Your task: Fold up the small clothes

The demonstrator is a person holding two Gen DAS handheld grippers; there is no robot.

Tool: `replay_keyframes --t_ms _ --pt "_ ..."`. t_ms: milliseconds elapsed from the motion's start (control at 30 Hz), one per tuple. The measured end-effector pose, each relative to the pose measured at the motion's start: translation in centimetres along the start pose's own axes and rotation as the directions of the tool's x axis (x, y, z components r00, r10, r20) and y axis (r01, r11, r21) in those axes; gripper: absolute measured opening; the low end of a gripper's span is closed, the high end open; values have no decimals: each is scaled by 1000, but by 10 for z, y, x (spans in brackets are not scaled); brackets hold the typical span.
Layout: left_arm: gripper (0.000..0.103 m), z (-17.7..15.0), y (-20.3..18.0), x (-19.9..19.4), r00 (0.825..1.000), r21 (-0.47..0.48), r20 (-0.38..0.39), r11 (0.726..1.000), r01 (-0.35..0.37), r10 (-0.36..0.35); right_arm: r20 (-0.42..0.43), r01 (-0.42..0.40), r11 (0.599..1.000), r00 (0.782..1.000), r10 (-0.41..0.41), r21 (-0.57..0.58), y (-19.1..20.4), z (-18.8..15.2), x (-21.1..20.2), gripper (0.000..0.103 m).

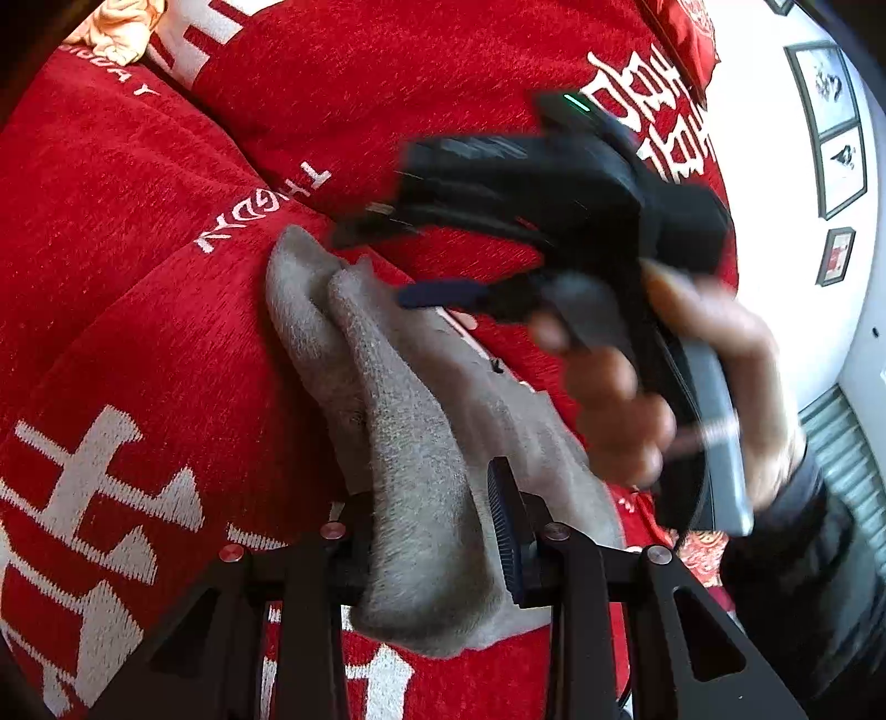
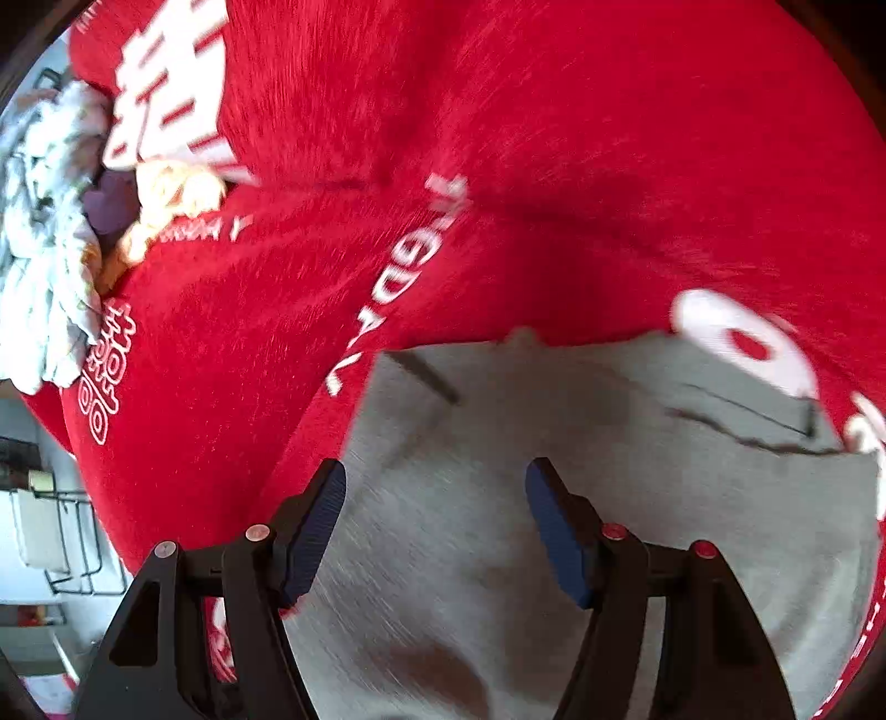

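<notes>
On red blanket (image 1: 166, 343), grey garment (image 1: 421, 443), soft, bunched in folds

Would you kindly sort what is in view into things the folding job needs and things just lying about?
In use:
grey garment
left gripper, shut on it
right gripper, open above it

Lying about:
orange cloth
pale crumpled clothes
framed pictures
</notes>
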State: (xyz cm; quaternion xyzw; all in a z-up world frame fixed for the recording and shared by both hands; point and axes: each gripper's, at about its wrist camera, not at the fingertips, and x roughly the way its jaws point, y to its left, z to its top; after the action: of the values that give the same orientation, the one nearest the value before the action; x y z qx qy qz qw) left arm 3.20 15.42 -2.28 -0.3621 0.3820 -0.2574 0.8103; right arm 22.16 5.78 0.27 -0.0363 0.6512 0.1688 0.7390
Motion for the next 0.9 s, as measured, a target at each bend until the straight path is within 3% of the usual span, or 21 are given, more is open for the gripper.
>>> replay_keyframes --t_ms 67,100,167,233,267,333,367,400,433,467,500,533,567,633,733,900 --pt "26 -1 -2 3 999 15 -8 999 -34 34 -65 38 999 997 -40 -35 18 6 21 73" --pt "26 -1 -3 4 999 15 -11 999 -44 44 -87 66 996 994 -71 -63 26 7 29 82" --pt "26 -2 -2 4 999 9 -16 999 -52 52 -110 155 973 978 -175 -169 49 7 44 88" --pt "26 -2 -2 5 998 7 -20 998 -63 63 -90 249 935 956 -279 -250 64 1 53 85" --pt "26 -3 -2 5 997 5 -24 998 -69 69 -66 302 907 940 -335 -293 71 -5 56 76" --pt "26 -4 -2 6 996 3 -33 997 -82 83 -26 334 887 933 -360 -319 73 -10 52 60" --pt "26 -4 -2 6 994 -1 -29 995 -101 101 -15 345 886 930 -368 -311 69 -11 49 39" --pt "27 -6 -3 6 993 -7 -24 993 -116 116 -14 335 898 935 -354 -285 61 -10 42 26" --pt "33 -7 -3 6 991 -13 -22 992 -129 129 -15 307 916 947 -322 -260 55 -9 37 24" --pt "64 -7 -3 7 990 -22 -26 990 -138 137 -9 273 934 959 -282 -231 47 -10 30 22" --pt "88 -8 -3 5 992 -29 -19 992 -122 121 8 246 946 968 -250 -212 42 -12 22 21" --pt "95 -9 -6 1 996 -25 3 995 -93 93 23 225 953 974 -225 -201 39 -13 17 21" --pt "102 -11 -10 -4 993 -18 24 993 -116 116 48 198 962 980 -192 -189 36 -16 10 21" --pt "102 -14 -15 -11 988 11 63 990 -141 140 84 136 978 989 -124 -160 25 -23 -4 20" --pt "102 -14 -5 -11 991 -29 31 992 -126 127 120 44 992 992 -29 -119 8 -29 -20 20" --pt "102 -13 -1 -14 993 -51 40 993 -106 108 180 -101 994 978 108 -50 -26 -32 -47 20"
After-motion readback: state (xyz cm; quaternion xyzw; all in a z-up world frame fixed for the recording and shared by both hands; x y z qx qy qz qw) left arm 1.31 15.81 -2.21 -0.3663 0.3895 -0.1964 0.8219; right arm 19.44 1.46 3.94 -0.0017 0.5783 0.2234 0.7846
